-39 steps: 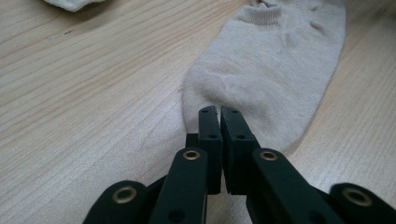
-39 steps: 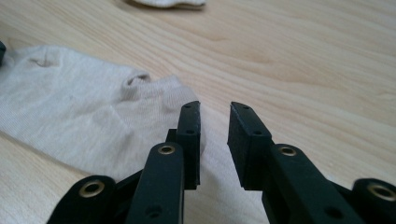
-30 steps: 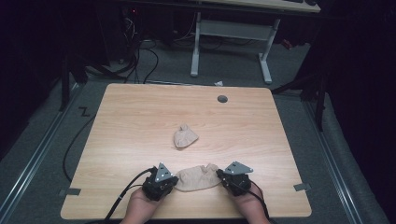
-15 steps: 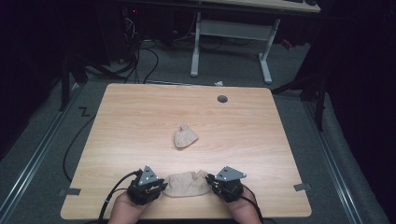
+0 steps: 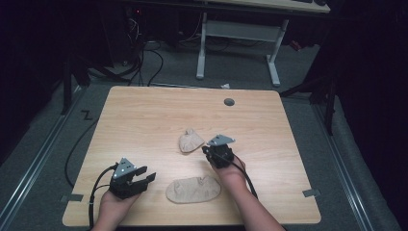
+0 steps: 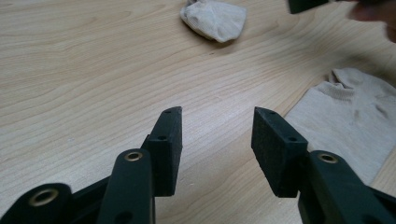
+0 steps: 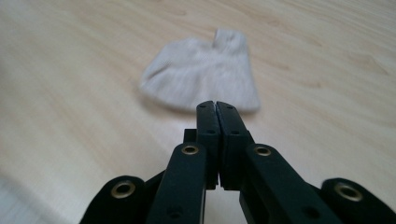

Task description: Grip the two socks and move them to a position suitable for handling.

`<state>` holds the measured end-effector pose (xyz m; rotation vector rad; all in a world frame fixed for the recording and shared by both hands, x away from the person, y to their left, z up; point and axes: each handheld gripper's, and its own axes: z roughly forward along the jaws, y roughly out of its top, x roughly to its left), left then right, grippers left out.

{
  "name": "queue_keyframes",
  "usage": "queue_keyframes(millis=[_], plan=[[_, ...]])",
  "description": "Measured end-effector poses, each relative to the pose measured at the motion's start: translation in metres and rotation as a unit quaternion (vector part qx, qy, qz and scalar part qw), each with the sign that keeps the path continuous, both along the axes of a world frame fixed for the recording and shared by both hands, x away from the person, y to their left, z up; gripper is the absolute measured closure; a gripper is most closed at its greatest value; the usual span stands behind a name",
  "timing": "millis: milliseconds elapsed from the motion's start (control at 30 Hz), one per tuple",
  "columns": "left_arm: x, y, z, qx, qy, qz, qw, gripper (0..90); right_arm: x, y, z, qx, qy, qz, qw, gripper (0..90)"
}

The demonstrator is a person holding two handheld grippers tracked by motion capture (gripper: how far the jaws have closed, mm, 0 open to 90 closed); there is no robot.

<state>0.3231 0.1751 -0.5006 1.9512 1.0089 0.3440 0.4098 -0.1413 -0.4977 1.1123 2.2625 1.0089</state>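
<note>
While my right claw (image 5: 208,150) sits pinched shut on nothing, its tips just short of the bunched sock (image 5: 190,141) near the middle of the surface (image 5: 144,120), I judge the step in hand to be the reach for that second sock. In the right gripper view the jaws press flat together and point straight at the bunched sock (image 7: 201,74), so the next move calls for spreading them before I come down on the fabric, then nipping a fold rather than the wood beneath.

My left claw (image 5: 143,179) rests low near the front edge with its jaws wide apart and nothing between them. Just to its right lies the flat sock (image 5: 193,189), spread out with its cuff turned toward the bunched one; the left gripper view shows that flat sock (image 6: 345,121) beside my open jaws, apart from them.

Room is generous. The two socks lie apart from each other with bare wood between, and the back half of the surface is open apart from a small round grommet (image 5: 229,102). The front edge is close behind the left claw, so I would work forward, not back.
</note>
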Motion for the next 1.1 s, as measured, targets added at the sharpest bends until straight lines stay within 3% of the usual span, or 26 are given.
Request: queue_keyframes(millis=[100,133,167,267,300,433,600,700,767,833,900,967,1033,1100], plan=[[-0.001,0.000,0.001,-0.002,-0.003,-0.003,1.0000,51.8,0.036,0.016,-0.005,-0.013,0.015,-0.009,0.9998,88.5],[-0.002,0.001,0.001,-0.002,-0.003,-0.005,1.0000,51.8,0.036,0.016,-0.005,-0.013,0.015,-0.009,0.9998,88.5],[-0.002,0.001,0.002,-0.002,-0.004,-0.007,1.0000,51.7,0.050,0.023,-0.009,-0.023,0.019,-0.014,0.9994,88.5],[-0.002,0.002,0.001,-0.003,-0.003,-0.008,1.0000,51.6,0.060,0.027,-0.014,-0.032,0.028,-0.022,0.9989,88.5],[-0.003,0.003,0.001,-0.005,-0.001,-0.007,1.0000,51.7,0.068,0.029,-0.019,-0.046,0.033,-0.023,0.9981,88.5],[-0.004,0.004,0.002,-0.009,-0.001,-0.009,0.9999,51.7,0.071,0.029,-0.024,-0.050,0.040,-0.024,0.9977,88.7],[-0.004,0.001,0.000,-0.004,0.002,-0.015,0.9999,51.7,0.056,0.024,-0.022,-0.064,0.038,-0.017,0.9971,88.6],[-0.004,-0.002,-0.001,0.001,0.004,-0.023,0.9997,51.7,0.038,0.013,-0.023,-0.055,0.037,-0.016,0.9977,88.6],[-0.004,-0.006,-0.002,0.004,0.003,-0.027,0.9996,51.7,0.018,-0.001,-0.024,-0.052,0.033,-0.020,0.9979,88.6],[-0.004,-0.008,-0.002,0.004,0.003,-0.029,0.9996,51.7,0.013,-0.005,-0.024,-0.052,0.034,-0.022,0.9978,88.6],[-0.005,-0.011,-0.002,0.007,0.003,-0.034,0.9994,51.7,-0.008,-0.020,-0.024,-0.056,0.030,-0.029,0.9976,88.2],[-0.005,-0.012,-0.002,0.008,0.004,-0.037,0.9993,51.7,-0.013,-0.022,-0.024,-0.054,0.028,-0.030,0.9977,87.9],[-0.005,-0.015,-0.003,0.008,0.005,-0.041,0.9991,51.6,-0.029,-0.032,-0.026,-0.056,0.018,-0.041,0.9974,87.3],[-0.005,-0.016,-0.003,0.007,0.005,-0.042,0.9991,51.5,-0.032,-0.034,-0.026,-0.055,0.016,-0.043,0.9974,86.8]])
